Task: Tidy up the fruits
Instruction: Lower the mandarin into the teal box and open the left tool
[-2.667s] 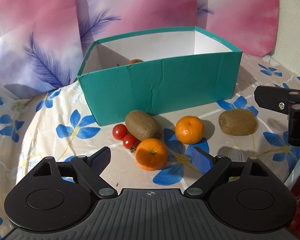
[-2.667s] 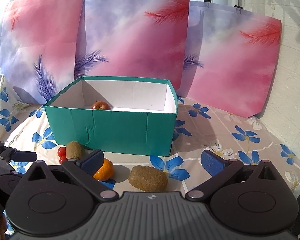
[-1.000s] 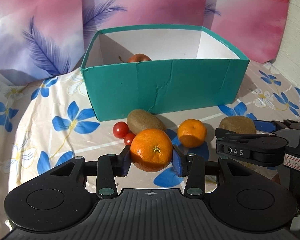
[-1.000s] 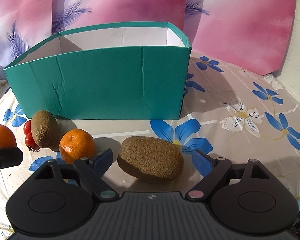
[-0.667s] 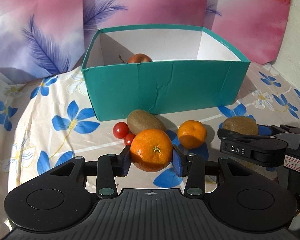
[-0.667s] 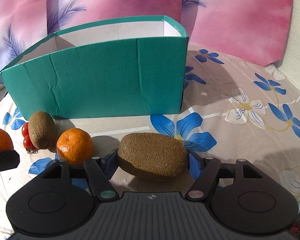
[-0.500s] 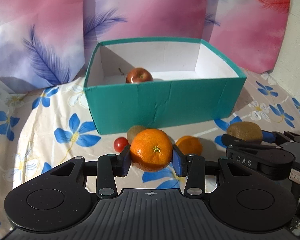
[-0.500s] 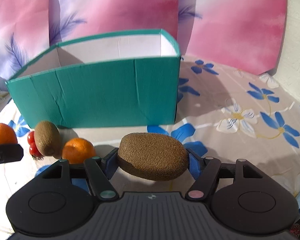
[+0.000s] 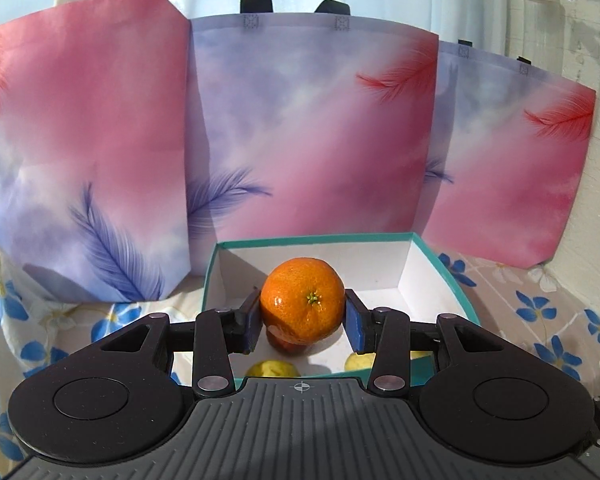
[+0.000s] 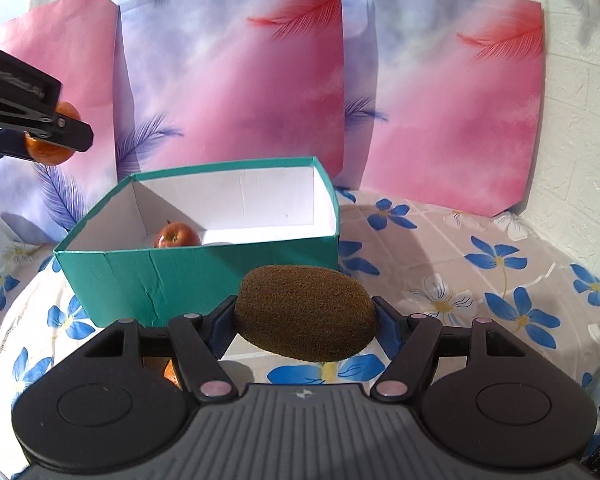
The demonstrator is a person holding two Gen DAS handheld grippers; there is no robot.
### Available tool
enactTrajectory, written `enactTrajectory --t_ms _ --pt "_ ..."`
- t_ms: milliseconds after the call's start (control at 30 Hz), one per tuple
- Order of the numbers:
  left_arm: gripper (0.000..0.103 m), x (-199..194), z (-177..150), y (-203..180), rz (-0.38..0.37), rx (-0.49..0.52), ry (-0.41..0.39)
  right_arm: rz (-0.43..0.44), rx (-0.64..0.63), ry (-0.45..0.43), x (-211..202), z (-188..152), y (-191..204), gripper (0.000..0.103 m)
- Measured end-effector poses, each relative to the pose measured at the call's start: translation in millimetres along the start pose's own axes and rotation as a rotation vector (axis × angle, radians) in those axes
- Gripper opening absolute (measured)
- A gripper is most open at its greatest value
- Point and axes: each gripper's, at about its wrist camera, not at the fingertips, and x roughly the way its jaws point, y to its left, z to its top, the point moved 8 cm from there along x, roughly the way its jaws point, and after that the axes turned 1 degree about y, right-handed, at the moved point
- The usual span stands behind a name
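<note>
Left gripper: your jaws clamp the mandarin, held in the air above the teal box.
Right gripper: your jaws, which have just been closing, grip the kiwi sideways, lifted off the desk in front of the box.
Box: 1 red apple sits inside.
Backdrop: 3 feather-print bags stand behind.

A: Fruit count? Two mandarins, one kiwi, one red apple.

B: Two yellowish fruits in one teal box. Three feather bags behind.
</note>
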Motion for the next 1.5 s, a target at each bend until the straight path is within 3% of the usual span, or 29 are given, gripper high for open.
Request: enactTrajectory --t_ms 767,1500 --pt "0.046 64.3 -16.4 5.7 0.074 0.023 0.096 -0.035 0.0 -0.053 -17.2 8.5 -3.2 0.069" --pt "0.046 113.7 -39.5 12.7 0.098 0.013 0.202 -0.048 -0.001 -0.059 -22.0 8.8 -7.5 0.069"
